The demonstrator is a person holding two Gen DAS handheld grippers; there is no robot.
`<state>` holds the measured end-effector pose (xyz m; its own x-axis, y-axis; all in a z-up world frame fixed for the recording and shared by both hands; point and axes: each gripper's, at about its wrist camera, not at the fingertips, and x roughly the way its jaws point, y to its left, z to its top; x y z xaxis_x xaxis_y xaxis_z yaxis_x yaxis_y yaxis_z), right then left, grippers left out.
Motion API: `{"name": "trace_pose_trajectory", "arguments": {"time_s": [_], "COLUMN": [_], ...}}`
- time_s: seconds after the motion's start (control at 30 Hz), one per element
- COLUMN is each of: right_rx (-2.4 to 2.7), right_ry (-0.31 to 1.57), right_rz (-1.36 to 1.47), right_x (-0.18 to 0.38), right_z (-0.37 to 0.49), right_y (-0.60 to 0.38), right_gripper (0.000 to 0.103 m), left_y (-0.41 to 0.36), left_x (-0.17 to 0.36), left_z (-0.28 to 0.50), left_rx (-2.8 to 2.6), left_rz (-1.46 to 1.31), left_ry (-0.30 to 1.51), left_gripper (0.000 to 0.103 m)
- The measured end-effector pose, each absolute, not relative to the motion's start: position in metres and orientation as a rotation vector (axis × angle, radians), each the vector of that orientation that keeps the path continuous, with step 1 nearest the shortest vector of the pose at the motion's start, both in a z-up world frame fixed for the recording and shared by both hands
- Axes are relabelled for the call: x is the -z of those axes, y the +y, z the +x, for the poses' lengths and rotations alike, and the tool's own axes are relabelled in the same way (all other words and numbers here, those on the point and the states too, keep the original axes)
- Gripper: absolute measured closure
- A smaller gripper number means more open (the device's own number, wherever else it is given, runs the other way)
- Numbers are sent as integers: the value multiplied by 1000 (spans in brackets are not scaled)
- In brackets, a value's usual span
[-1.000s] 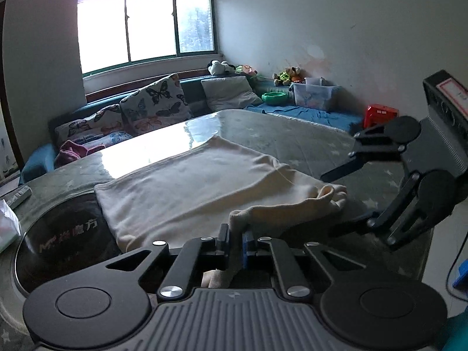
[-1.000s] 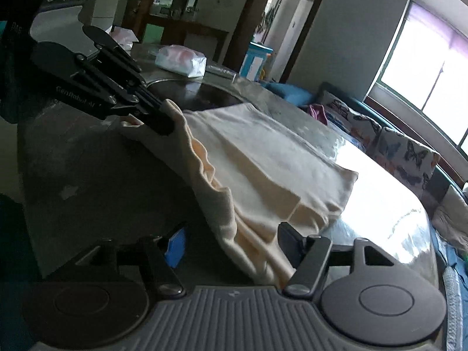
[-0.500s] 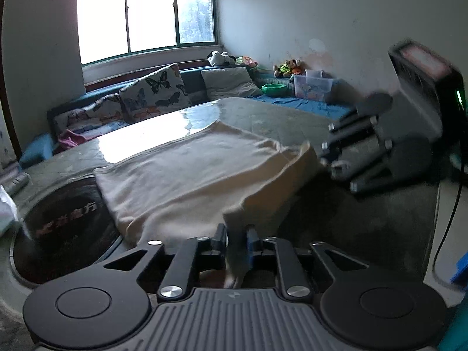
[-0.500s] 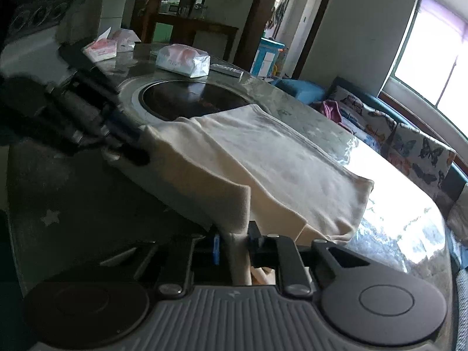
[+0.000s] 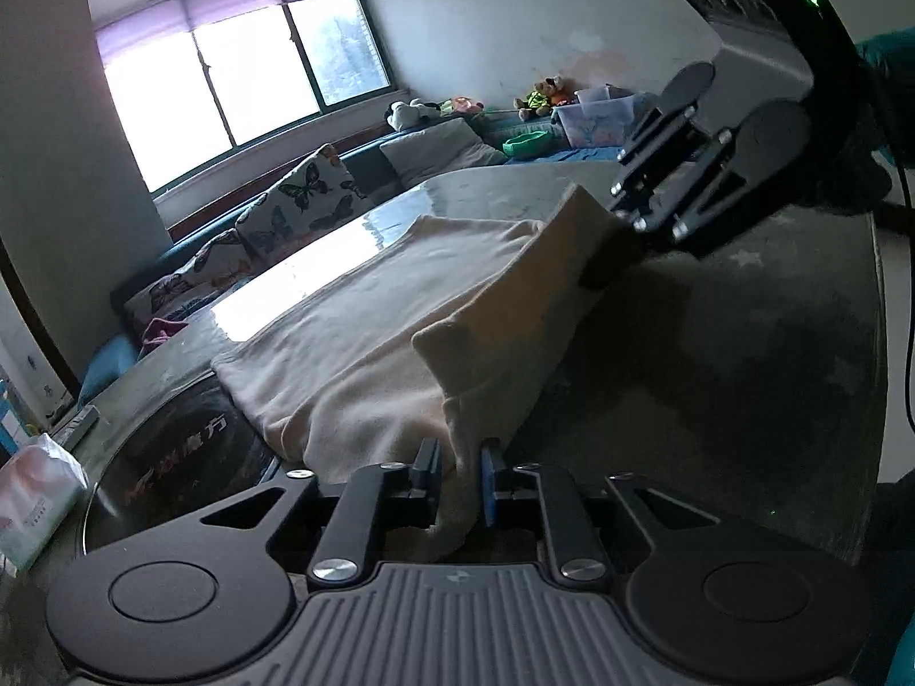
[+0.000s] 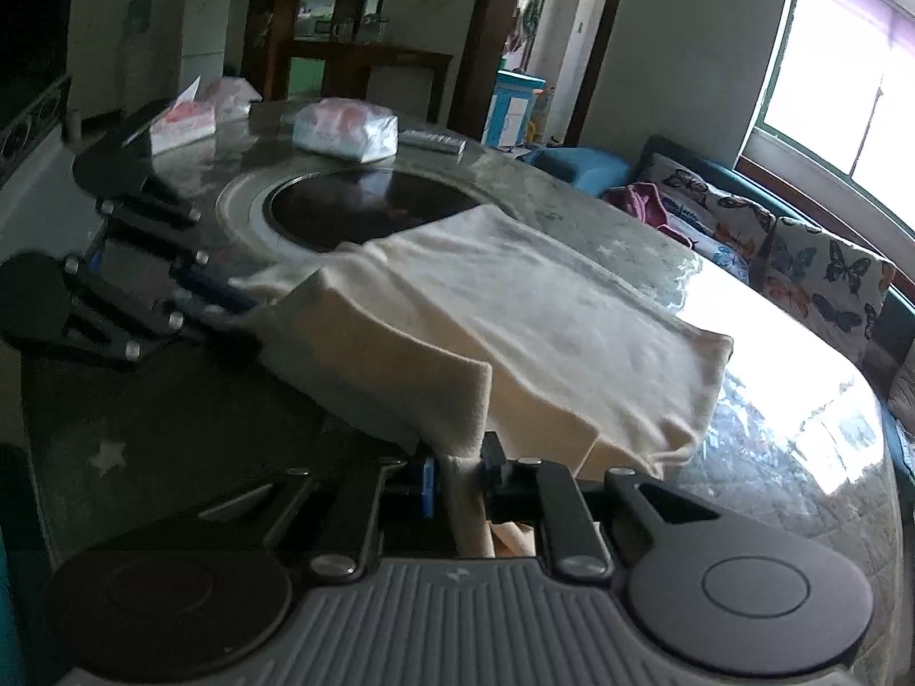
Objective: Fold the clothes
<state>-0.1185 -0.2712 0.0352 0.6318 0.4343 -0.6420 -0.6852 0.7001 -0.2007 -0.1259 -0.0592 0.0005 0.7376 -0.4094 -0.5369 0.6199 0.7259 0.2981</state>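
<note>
Your left claw [image 5: 460,469] is clamped on a corner of the cloth [image 5: 400,308]; your right claw [image 6: 460,477] pinches the other corner. Ahead of both, the cloth lies on the desk [image 5: 715,343].

A round glass-topped table [image 6: 760,429] is seen, its dark circular centre inset [image 6: 366,206] partly covered by a cream garment [image 6: 514,308] spread flat. At the far side, tissue packs [image 6: 346,128] and a remote [image 6: 432,141] are laid.

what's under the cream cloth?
The cloth lies on the table, overlapping the dark round inset. Both grippers lift its near edge; anything under the flat part is hidden.
</note>
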Motion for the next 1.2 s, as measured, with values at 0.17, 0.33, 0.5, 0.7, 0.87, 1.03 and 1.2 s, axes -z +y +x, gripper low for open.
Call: {"name": "trace_pose_trajectory", "arguments": {"time_s": [0.17, 0.33, 0.5, 0.7, 0.87, 1.03, 1.2], "right_rx": [-673, -651, -655, -698, -733, -722, -706], "right_ry": [595, 573, 522, 510, 513, 513, 511], "right_rz": [-483, -439, -438, -444, -443, -442, -442], "right_x": [-22, -32, -51, -72, -86, -95, -105], "right_z": [-124, -129, -148, -196, -235, -234, -229], "right_y": [-269, -272, -272, -275, -277, -278, -279], "right_gripper": [86, 92, 93, 93, 94, 94, 94], "left_y": [-55, -49, -41, -26, -14, -16, -19], "left_x": [-6, -21, -36, -56, -70, -71, -78], "left_z": [-124, -126, -141, -175, -211, -217, -197], "left_rx": [575, 563, 562, 584, 602, 611, 596], "left_rz": [456, 401, 365, 324, 279, 274, 271], "left_ry": [445, 423, 403, 395, 395, 410, 387], "left_gripper": [98, 98, 99, 99, 99, 99, 99]}}
